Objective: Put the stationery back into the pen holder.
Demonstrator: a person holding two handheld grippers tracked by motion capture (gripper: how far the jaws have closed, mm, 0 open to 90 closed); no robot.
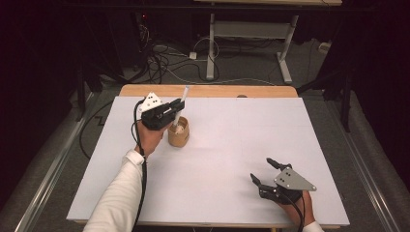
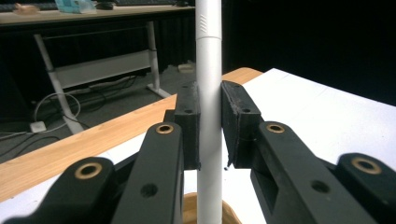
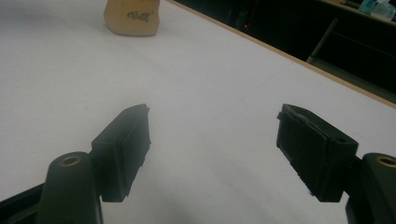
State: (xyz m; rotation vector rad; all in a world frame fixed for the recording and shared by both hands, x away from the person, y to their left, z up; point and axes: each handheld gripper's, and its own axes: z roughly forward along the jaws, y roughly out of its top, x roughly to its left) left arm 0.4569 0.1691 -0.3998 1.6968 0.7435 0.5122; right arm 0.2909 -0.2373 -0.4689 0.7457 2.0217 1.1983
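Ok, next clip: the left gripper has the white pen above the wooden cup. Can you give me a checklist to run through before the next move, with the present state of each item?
1. Grip: left gripper shut on the white cylindrical pen, pads on both sides. Ok.
2. Pen attitude: close to upright, leaning slightly in the high view. Ok.
3. Pen over the small tan wooden cup: its lower end is at the cup's mouth. Ok.
4. Pen tip resting on the cup's bottom: hidden by the rim. Cannot tell.
5. Cup upright on the white table sheet. Ok.
6. Right gripper open, holding nothing, low over the sheet, well away from the cup. Ok.
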